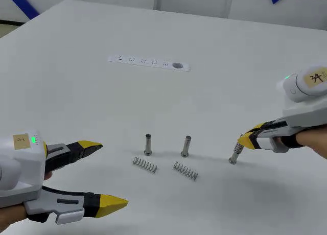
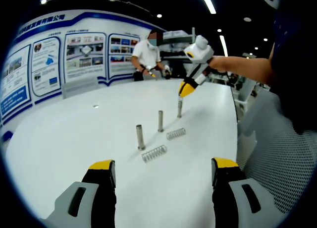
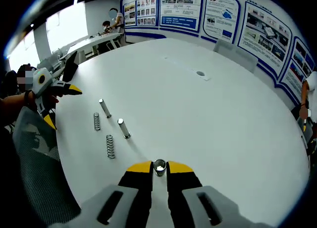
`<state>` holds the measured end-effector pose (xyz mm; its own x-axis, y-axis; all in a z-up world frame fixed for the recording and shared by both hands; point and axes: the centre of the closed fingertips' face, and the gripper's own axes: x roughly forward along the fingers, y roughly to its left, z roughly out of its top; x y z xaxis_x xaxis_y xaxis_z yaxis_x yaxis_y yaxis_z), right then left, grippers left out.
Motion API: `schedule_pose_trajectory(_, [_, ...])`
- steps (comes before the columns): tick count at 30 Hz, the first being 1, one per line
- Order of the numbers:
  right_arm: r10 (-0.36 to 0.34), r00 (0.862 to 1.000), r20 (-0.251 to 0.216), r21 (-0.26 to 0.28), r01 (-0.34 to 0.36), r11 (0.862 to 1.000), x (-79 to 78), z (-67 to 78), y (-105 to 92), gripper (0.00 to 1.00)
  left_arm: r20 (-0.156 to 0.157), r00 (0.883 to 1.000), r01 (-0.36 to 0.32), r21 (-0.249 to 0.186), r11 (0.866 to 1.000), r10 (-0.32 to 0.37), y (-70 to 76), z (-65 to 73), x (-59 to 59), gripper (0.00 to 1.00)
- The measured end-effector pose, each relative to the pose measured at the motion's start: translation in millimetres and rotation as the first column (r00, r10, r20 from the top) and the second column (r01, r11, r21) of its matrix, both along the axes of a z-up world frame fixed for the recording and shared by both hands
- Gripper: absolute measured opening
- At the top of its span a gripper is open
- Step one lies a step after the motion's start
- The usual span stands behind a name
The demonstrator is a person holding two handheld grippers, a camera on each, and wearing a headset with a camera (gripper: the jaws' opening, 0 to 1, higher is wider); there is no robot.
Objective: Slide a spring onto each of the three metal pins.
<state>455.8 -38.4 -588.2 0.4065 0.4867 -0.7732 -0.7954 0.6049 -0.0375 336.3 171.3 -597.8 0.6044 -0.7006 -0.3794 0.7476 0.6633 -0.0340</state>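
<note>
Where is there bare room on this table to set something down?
Bare table spans from the strip to the pins. There is more on the near side of the springs, right of the left gripper. Crowded: the pin-and-spring row, where the right gripper closes on the right pin.

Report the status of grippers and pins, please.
Left gripper open, empty. Right gripper jaws closed on right pin, right spring on it. Left spring, middle spring flat beside bare left pin, middle pin. Nothing in the way.
</note>
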Motion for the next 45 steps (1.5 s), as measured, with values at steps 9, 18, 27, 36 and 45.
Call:
schedule_pose_trajectory(9, [-0.002,1.0,-0.018,-0.01,0.001,1.0,-1.3,-15.3,-0.1,0.11,-0.004,1.0,-0.003,0.001,1.0,0.003,0.5,-2.2,-1.1,0.8])
schedule_pose_trajectory(18, [-0.004,1.0,-0.031,-0.017,0.003,1.0,-1.1,-22.3,-0.4,0.12,-0.002,1.0,-0.011,-0.002,1.0,0.011,2.2,-1.7,-0.2,0.8])
schedule_pose_trajectory(27, [-0.011,0.999,-0.04,-0.018,0.011,1.0,-0.8,-30.6,-2.3,0.12,-0.002,1.0,-0.005,-0.007,1.0,0.005,-0.9,-3.3,-2.3,0.8])
schedule_pose_trajectory(36, [-0.001,1.0,-0.029,-0.022,0.0,1.0,-2.1,-31.6,-2.4,0.14,0.003,1.0,-0.007,-0.011,1.0,0.007,0.7,-1.8,-0.3,0.8])
schedule_pose_trajectory(45, [-0.003,1.0,-0.028,-0.027,0.002,1.0,-6.5,-32.6,-6.5,0.16,0.002,1.0,0.0,-0.012,1.0,0.0,-0.5,-3.0,0.9,0.8])
